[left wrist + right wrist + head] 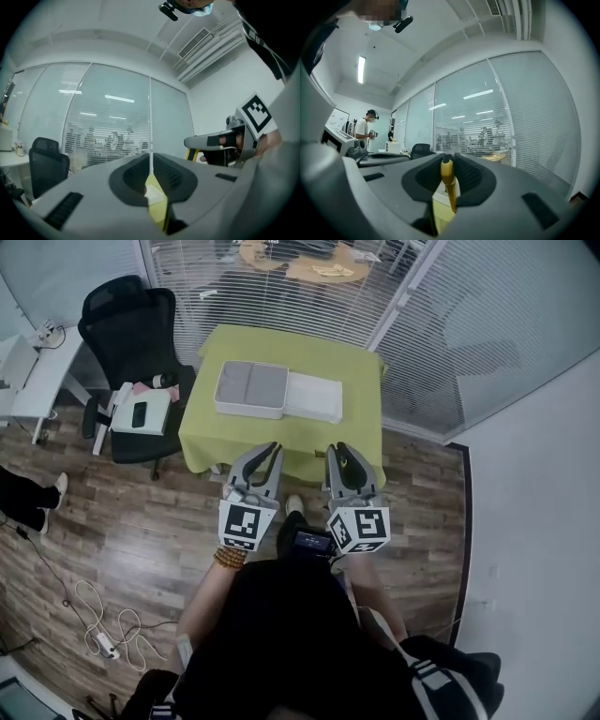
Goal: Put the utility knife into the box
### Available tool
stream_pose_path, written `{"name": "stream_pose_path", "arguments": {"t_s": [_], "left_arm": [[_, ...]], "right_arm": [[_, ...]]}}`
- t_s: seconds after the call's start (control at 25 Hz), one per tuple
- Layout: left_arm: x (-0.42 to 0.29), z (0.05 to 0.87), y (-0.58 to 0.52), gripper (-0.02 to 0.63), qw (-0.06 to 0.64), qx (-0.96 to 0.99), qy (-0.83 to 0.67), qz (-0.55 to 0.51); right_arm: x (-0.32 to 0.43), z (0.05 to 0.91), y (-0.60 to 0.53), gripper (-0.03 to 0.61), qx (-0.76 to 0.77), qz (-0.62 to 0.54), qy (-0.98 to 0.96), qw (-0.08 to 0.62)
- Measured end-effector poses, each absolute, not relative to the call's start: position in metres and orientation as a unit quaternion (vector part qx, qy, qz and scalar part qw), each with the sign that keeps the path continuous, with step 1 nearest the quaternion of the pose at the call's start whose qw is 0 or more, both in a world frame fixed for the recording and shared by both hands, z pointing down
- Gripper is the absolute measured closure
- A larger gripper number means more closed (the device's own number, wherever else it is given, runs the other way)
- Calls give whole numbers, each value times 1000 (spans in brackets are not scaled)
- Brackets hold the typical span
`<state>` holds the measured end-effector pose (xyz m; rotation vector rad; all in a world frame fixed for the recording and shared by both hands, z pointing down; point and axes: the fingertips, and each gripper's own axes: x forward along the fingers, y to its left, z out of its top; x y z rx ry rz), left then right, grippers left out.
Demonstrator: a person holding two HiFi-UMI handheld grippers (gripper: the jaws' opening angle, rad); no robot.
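A yellow utility knife [449, 185] stands upright between the pads of my right gripper [449, 161], which is shut on it. In the head view that right gripper [336, 450] hangs level just short of the near edge of the green-clothed table [281, 442]. The grey open box [251, 388] sits on the table's far left part, ahead of both grippers, with a white lid [314, 397] lying beside it on the right. My left gripper [272, 448] is next to the right one; its jaws [151, 161] are shut with nothing between them.
A black office chair [131, 324] with white items [141, 413] on its seat stands left of the table. A glass wall with blinds runs behind it. A white cable [108, 624] lies on the wooden floor at the left. A person [363, 129] stands far off.
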<state>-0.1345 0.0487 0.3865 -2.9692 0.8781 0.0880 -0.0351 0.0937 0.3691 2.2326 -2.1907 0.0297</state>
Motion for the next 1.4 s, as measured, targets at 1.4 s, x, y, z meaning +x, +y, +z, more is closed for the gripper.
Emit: {"name": "stream_pose_path", "arguments": {"t_s": [1.4], "left_arm": [[-16, 423, -76, 580, 16, -941, 337, -33]], "right_arm": [[96, 388, -72, 518, 629, 76, -773, 27]]}}
